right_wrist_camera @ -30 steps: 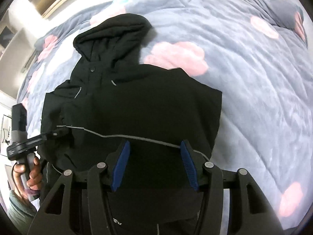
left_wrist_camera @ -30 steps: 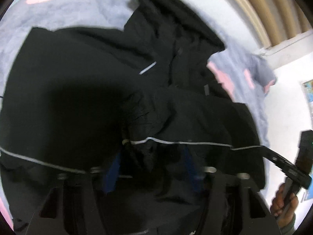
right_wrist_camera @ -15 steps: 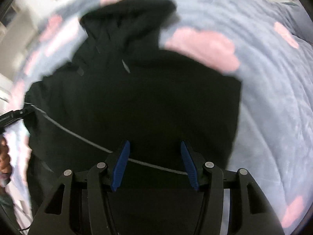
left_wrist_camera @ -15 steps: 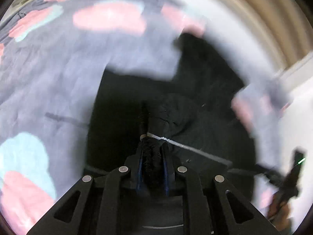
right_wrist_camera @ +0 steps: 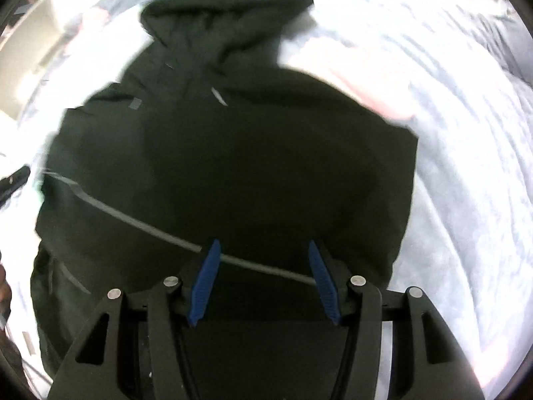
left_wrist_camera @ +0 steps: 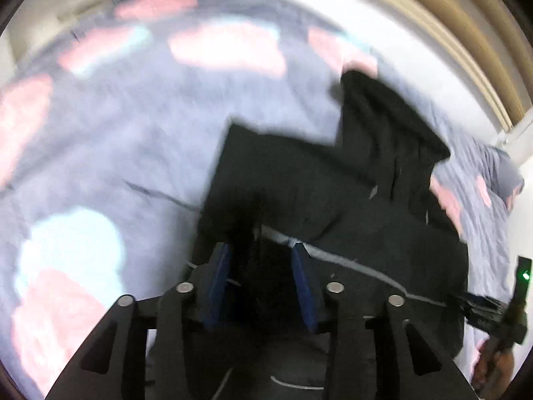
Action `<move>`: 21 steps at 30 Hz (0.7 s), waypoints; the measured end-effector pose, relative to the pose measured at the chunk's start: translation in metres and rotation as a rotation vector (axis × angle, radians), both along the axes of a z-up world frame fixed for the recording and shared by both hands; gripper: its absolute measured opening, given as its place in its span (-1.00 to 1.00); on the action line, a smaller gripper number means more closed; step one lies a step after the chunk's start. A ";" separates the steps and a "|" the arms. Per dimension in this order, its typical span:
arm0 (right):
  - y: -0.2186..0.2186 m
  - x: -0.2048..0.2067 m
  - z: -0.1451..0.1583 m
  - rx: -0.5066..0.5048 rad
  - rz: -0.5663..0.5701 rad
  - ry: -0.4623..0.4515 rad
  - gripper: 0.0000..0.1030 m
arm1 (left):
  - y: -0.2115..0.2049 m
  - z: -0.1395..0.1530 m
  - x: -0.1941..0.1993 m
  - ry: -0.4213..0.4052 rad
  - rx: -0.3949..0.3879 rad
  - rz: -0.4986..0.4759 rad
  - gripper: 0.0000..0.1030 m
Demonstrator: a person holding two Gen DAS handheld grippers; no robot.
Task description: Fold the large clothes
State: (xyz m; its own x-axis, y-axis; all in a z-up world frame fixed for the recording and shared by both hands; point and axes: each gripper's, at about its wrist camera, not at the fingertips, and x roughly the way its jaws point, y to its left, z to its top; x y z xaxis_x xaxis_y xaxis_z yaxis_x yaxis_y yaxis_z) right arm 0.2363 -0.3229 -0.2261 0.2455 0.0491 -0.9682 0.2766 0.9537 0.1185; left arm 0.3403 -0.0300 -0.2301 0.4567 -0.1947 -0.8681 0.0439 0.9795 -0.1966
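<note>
A large black hooded jacket (right_wrist_camera: 253, 153) with a thin grey reflective stripe lies flat on the bed, hood at the far end; it also shows in the left wrist view (left_wrist_camera: 366, 200). My left gripper (left_wrist_camera: 261, 253) is open just over the jacket's near left edge, with black fabric lying between its blue pads, not pinched. My right gripper (right_wrist_camera: 263, 253) is open and empty, hovering over the jacket's lower part by the stripe. The right gripper also shows at the left wrist view's far right (left_wrist_camera: 499, 310).
A grey-blue duvet (left_wrist_camera: 116, 153) with pink and pale blue patches covers the bed around the jacket. A pale wall and a wooden frame (left_wrist_camera: 466, 33) run behind the bed. The left gripper's tip (right_wrist_camera: 13, 183) shows at the right wrist view's left edge.
My left gripper was shut on a bunch of jacket fabric half a second ago and has opened, letting it go. My right gripper stayed open and moved closer over the jacket.
</note>
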 end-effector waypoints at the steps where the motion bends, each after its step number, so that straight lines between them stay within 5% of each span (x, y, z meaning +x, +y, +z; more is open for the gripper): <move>1: 0.005 -0.003 0.007 -0.017 0.022 -0.017 0.13 | 0.000 0.008 -0.004 -0.024 -0.005 -0.013 0.07; 5: 0.020 -0.006 0.005 -0.045 0.070 -0.007 0.13 | -0.026 0.014 -0.005 -0.011 -0.136 -0.138 0.11; 12: 0.019 -0.006 -0.036 -0.085 0.028 0.090 0.13 | -0.070 -0.085 0.006 0.259 -0.032 -0.165 -0.03; 16: 0.015 -0.002 -0.041 -0.075 0.038 0.093 0.17 | -0.069 -0.088 0.006 0.244 -0.054 -0.164 0.00; 21: 0.005 0.005 -0.032 -0.025 0.040 0.101 0.18 | -0.072 -0.054 -0.001 0.181 -0.064 -0.217 -0.02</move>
